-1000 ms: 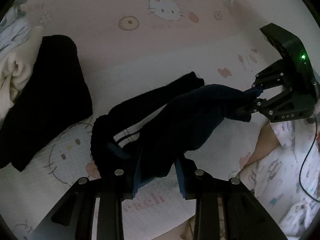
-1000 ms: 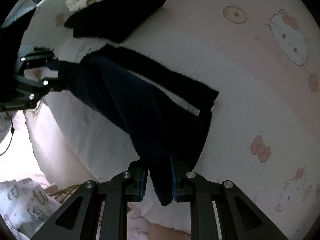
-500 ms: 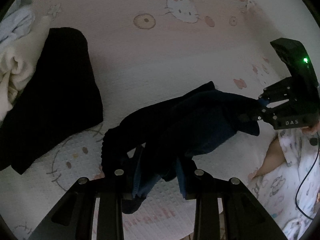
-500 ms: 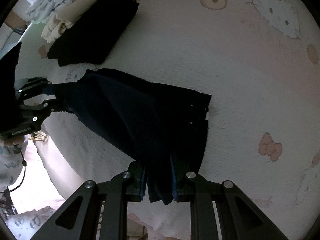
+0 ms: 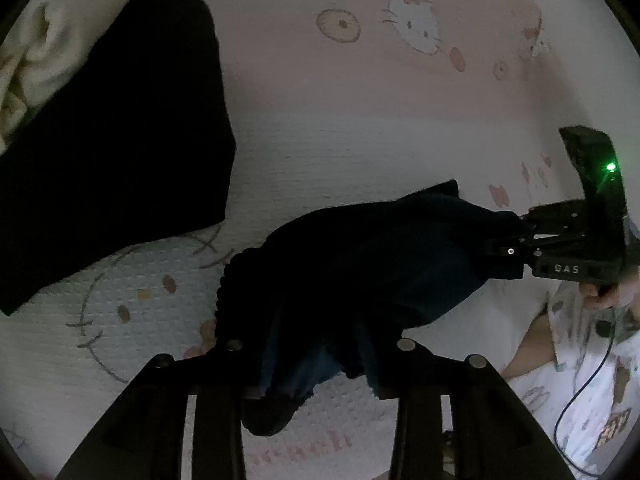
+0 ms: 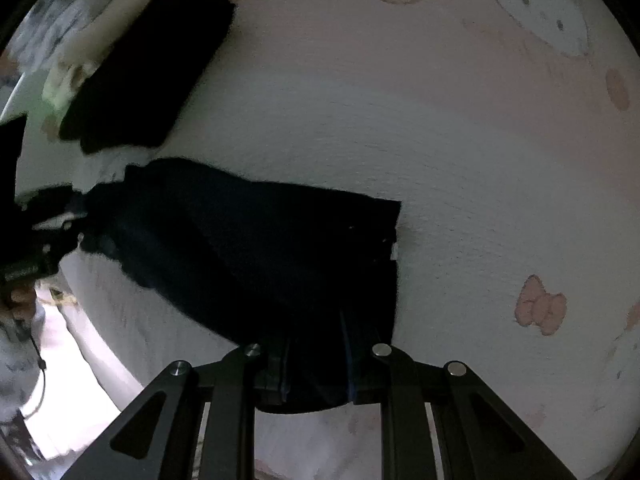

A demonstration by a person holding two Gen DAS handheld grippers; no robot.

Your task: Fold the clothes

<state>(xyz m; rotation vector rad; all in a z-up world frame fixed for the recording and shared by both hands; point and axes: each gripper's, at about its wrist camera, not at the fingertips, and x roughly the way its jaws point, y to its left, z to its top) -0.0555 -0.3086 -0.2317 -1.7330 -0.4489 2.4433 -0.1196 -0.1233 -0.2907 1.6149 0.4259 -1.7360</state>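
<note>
A dark navy garment (image 5: 360, 272) lies low over the pink cartoon-cat bed sheet (image 5: 360, 120), folded over on itself. My left gripper (image 5: 316, 364) is shut on one end of it. My right gripper (image 6: 316, 364) is shut on the other end; it also shows in the left wrist view (image 5: 520, 236) at the right. In the right wrist view the garment (image 6: 260, 248) spreads as a flat dark shape with a squared far edge, and the left gripper (image 6: 60, 220) holds it at the left edge.
A folded black garment (image 5: 112, 132) lies at the left with a cream one (image 5: 28, 68) beside it; both show in the right wrist view (image 6: 148, 68) at the top left. The person's patterned clothing (image 5: 580, 380) and a cable are at the lower right.
Both grippers have moved down and forward over the sheet, still gripping. The hanging garment has settled onto the bed, its top layer folded over the lower one.
</note>
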